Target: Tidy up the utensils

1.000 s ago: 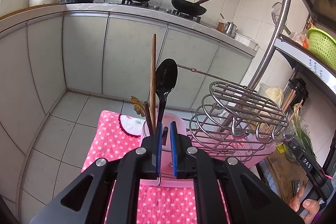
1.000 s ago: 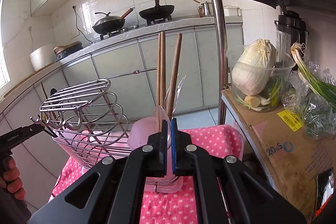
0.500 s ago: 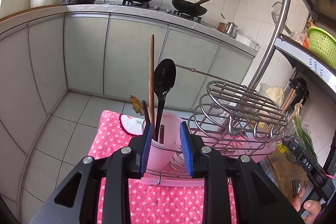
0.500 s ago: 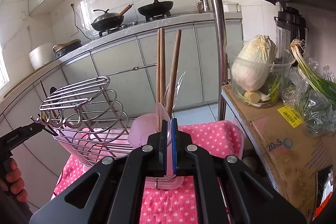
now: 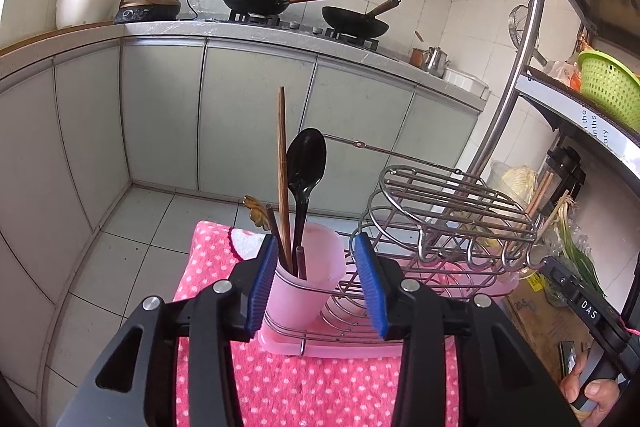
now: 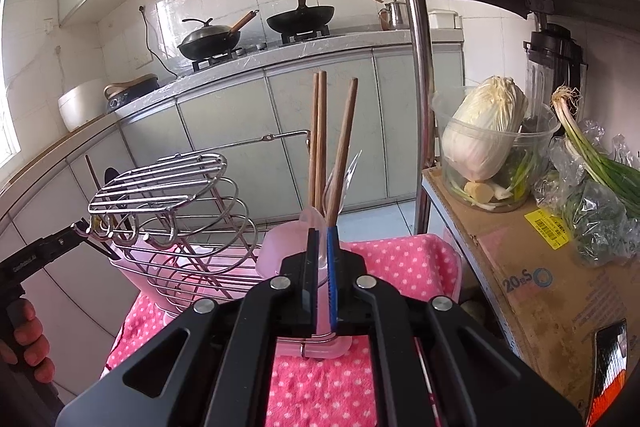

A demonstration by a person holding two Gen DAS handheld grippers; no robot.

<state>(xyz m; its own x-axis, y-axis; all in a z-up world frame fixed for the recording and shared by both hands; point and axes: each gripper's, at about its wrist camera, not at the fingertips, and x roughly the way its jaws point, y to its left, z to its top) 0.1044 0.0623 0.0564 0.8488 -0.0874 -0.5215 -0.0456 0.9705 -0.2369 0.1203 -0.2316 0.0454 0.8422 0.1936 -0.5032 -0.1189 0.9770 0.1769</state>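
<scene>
My left gripper (image 5: 316, 239) stands in front of a pink cup (image 5: 308, 291) at the left end of a wire dish rack (image 5: 452, 203). Its jaws are opening; the blue pads flank the cup without pressing on it. A black spoon (image 5: 306, 163), a long wooden chopstick (image 5: 282, 147) and short brown handles stand in that cup. My right gripper (image 6: 322, 231) is shut in front of a second pink cup (image 6: 280, 251) at the rack's (image 6: 168, 179) right end, which holds wooden chopsticks (image 6: 320, 131). Pale pink plastic shows in the slit between its pads; I cannot tell whether it is gripped.
The rack sits in a pink tray (image 5: 340, 347) on a pink dotted cloth (image 5: 320, 387). Right of it are a steel shelf post (image 6: 420, 87), a cardboard box (image 6: 532, 275), a tub with cabbage (image 6: 488, 143) and green onions (image 6: 592, 155). A hand (image 6: 28, 339) grips the left gripper's handle.
The left gripper's jaws have spread apart from shut to wide, and the brown handle that was between them now stands free in the cup. The right gripper has kept still.
</scene>
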